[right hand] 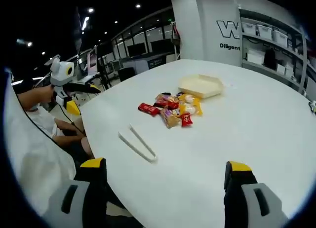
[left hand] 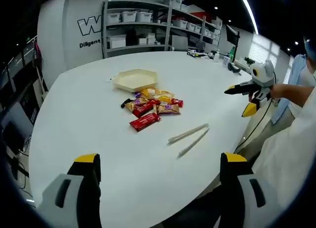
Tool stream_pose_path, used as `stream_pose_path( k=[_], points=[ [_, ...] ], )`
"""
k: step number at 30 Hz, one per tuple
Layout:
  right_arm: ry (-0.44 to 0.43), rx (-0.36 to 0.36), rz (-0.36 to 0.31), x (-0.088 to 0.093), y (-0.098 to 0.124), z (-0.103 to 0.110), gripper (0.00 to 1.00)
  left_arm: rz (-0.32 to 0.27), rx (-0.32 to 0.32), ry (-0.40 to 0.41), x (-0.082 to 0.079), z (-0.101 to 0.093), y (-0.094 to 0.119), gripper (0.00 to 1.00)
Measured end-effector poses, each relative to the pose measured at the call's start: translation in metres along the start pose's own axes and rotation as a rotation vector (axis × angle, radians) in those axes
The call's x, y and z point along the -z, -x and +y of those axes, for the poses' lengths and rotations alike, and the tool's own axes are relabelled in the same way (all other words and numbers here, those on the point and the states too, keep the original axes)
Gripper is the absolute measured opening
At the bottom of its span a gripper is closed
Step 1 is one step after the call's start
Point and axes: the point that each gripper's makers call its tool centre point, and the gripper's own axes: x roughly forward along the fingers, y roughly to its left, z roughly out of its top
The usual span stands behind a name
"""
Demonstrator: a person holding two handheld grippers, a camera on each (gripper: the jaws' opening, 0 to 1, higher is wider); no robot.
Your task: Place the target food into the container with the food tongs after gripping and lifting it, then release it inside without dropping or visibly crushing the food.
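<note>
A pile of wrapped snacks point(left hand: 153, 105) in red, yellow and orange lies mid-table, with one red bar point(left hand: 144, 122) nearest me. White food tongs point(left hand: 189, 139) lie flat on the table beside the pile. A shallow beige hexagonal container point(left hand: 136, 80) sits just beyond the snacks. My left gripper point(left hand: 160, 159) hangs open over the near table edge, holding nothing. In the right gripper view the tongs point(right hand: 138, 144), snacks point(right hand: 174, 108) and container point(right hand: 201, 85) lie ahead of my open, empty right gripper point(right hand: 165, 165). Both grippers are well short of the tongs.
The round white table point(left hand: 89, 119) has bare surface all around the objects. Shelves with storage bins point(left hand: 143, 25) line the far wall. A person's white sleeve point(left hand: 291, 149) is at the right. Small items point(left hand: 212, 54) stand at the far table edge.
</note>
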Motion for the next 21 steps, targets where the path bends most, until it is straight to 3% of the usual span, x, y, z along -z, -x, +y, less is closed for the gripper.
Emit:
stream_pose_path(
  k=[21],
  points=[
    [-0.001, -0.015, -0.006, -0.0014, -0.0029, 0.0043, 0.99, 0.011, 0.001, 0.003, 0.0018, 0.0022, 0.0032, 0.99]
  ],
)
